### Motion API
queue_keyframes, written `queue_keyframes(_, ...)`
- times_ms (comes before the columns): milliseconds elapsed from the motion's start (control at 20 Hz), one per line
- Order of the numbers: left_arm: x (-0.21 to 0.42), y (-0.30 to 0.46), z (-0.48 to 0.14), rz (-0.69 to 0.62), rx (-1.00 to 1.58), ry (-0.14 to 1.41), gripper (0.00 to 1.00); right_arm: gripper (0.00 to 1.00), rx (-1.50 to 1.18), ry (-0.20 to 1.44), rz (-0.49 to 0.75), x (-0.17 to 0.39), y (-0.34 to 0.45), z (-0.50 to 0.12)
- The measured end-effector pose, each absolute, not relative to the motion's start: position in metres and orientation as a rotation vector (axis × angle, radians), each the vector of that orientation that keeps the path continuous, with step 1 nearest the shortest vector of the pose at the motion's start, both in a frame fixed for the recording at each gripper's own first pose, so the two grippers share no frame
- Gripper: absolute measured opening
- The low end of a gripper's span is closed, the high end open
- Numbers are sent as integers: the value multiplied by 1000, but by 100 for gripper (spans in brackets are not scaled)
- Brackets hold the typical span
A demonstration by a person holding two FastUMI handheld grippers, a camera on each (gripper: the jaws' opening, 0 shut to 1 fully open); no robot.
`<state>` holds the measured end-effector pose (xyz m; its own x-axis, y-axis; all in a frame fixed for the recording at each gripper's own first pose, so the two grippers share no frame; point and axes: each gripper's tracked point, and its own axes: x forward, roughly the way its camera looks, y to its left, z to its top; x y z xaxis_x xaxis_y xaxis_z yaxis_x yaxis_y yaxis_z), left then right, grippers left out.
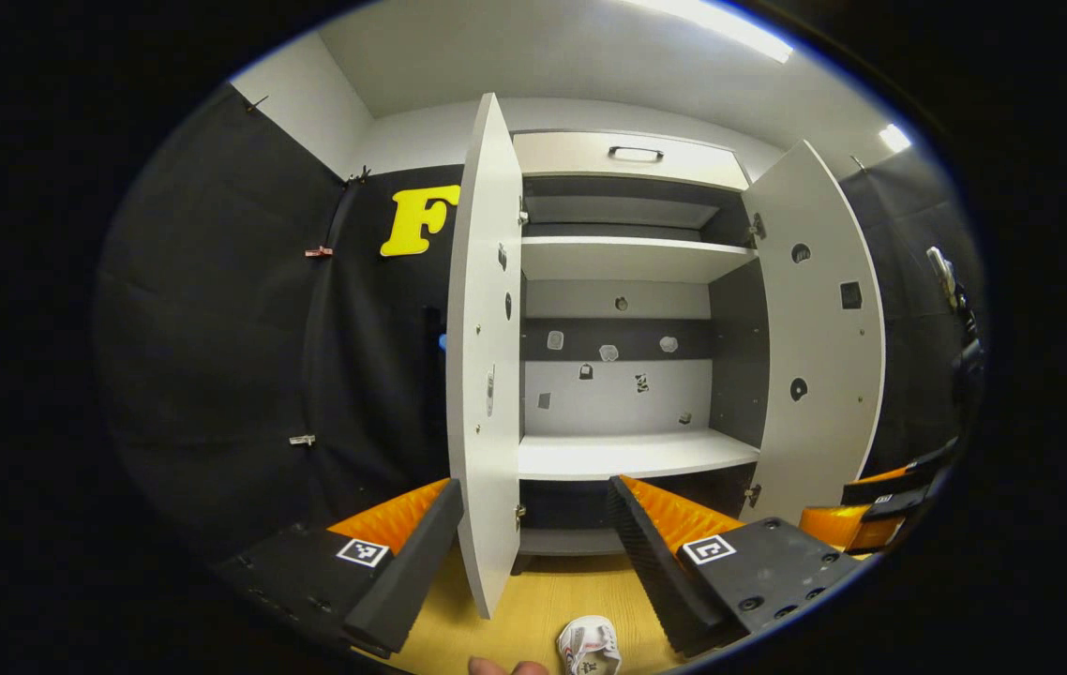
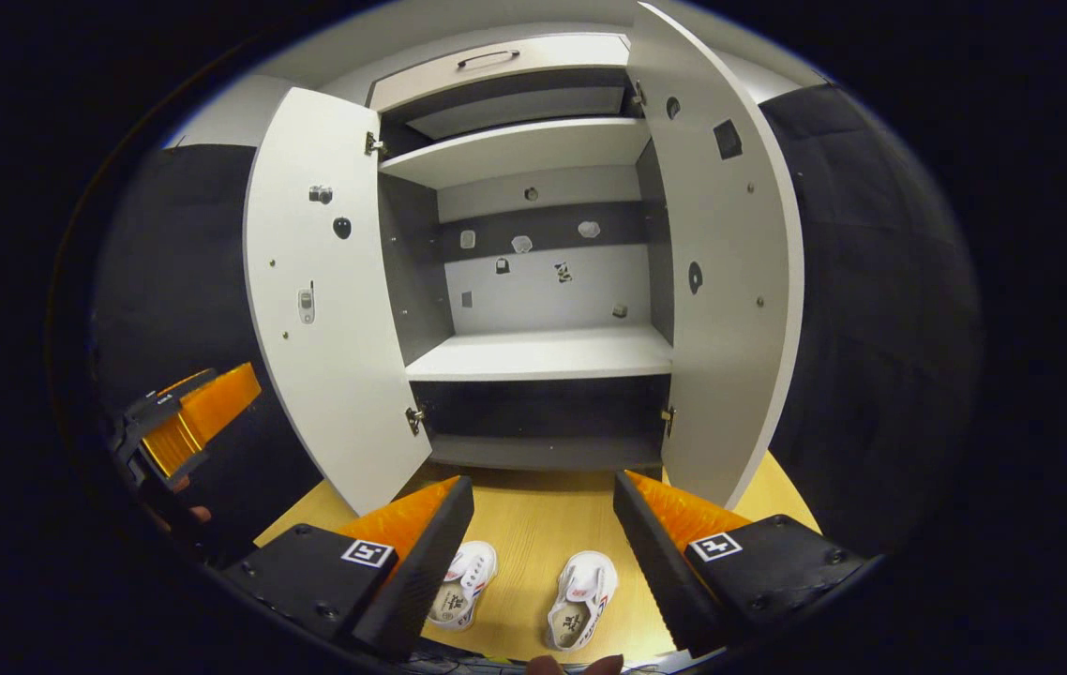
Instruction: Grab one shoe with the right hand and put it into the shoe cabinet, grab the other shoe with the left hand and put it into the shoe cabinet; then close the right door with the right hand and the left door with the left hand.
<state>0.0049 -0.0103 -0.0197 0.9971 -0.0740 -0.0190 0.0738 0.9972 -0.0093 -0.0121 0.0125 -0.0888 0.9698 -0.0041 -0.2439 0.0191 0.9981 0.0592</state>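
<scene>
Both grippers, right gripper [image 2: 543,525] and left gripper [image 1: 533,544], are hanging with fingers apart, empty. Two white shoes, one [image 2: 464,583] beside the other [image 2: 580,600], are lying on the wooden floor [image 2: 533,511] before the shoe cabinet [image 2: 543,352]. The left door [image 2: 327,300] and right door [image 2: 721,262] are standing wide, flanking the shelves.

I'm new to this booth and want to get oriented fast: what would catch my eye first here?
The tall shoe cabinet stands dead ahead with both doors swung wide and its shelves bare. On the wooden floor before it sit two small white shoes, the left shoe and the right shoe, side by side with toes toward the cabinet. The right gripper hangs open above them, and the left gripper is open too.
</scene>
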Motion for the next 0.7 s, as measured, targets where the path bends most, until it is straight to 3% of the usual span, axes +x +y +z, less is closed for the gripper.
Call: queue_keyframes(700, 3, -1, -47, -54, -8, 79, 97, 98, 167, 762, -38, -29, 15, -322)
